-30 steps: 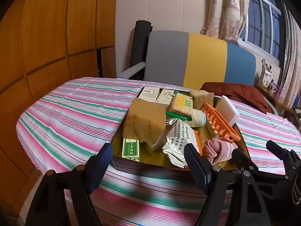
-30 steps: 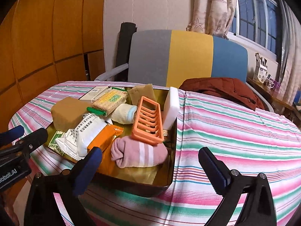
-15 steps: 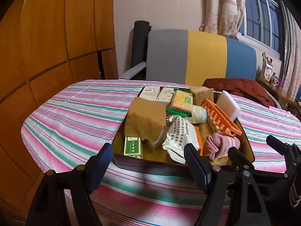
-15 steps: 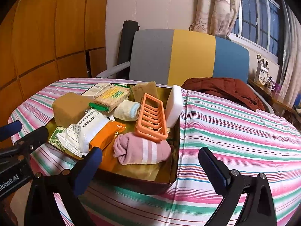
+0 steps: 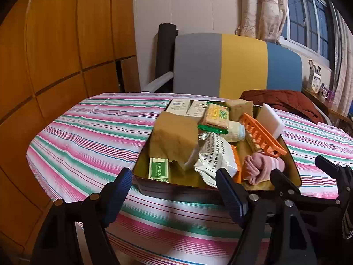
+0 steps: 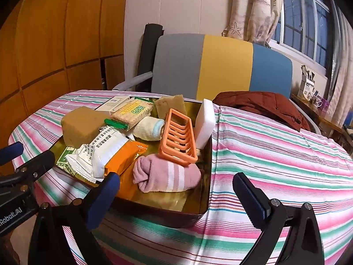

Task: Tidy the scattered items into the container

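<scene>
The container (image 6: 201,207), a dark tray with a gold inside, sits on the striped tablecloth (image 6: 275,154), its long axis running away toward the chair (image 6: 220,66). Both the left gripper (image 5: 174,195) and right gripper (image 6: 176,197) hang released, empty, before its near rim. The green packet (image 5: 158,169) is half buried under the brown sponge (image 5: 174,137)

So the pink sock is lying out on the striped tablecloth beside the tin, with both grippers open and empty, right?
Not quite. The pink sock lies inside the tin, under the orange rack, as the right wrist view shows. Both the left gripper and right gripper are open and empty.
</scene>
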{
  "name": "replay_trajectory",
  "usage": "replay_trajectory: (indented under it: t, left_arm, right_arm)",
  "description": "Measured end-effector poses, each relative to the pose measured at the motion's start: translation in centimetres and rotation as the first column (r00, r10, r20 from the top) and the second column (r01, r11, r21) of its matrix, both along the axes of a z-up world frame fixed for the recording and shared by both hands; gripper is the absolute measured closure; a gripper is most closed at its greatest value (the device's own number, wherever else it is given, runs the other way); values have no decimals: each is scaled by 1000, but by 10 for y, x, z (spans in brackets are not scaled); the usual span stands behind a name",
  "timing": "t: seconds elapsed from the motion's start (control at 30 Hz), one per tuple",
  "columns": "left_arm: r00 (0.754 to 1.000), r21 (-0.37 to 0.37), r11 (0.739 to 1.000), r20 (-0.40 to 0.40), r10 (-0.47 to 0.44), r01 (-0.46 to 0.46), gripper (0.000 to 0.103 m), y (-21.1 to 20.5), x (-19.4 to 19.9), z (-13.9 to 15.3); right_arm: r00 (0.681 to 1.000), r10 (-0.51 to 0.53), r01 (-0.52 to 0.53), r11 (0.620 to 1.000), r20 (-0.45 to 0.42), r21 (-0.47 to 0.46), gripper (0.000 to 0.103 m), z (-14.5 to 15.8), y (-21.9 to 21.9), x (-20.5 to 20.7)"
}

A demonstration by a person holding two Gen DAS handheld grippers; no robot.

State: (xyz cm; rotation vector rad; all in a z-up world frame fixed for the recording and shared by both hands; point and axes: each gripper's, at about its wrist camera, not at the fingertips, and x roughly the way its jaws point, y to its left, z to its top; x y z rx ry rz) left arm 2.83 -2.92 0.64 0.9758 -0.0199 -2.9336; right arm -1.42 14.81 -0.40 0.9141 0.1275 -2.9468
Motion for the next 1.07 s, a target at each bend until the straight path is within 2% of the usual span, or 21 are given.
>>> replay_trajectory:
  t: [0.47, 0.83, 1.07]
  left_arm:
    - [999, 10, 1000, -36, 1, 0, 24, -3, 12, 11]
    - [998, -3, 1000, -69, 13, -13, 38, -7, 17, 10]
    - [999, 22, 1000, -35, -9, 10, 38, -9, 14, 8]
  right_arm:
    - [1000, 0, 0, 1000, 0, 9, 0, 0, -2, 2]
    - [1000, 6, -6, 1000, 4, 18, 0, 0, -5, 2]
    - [1000, 5, -5, 1000, 7, 10, 0, -1, -4, 1]
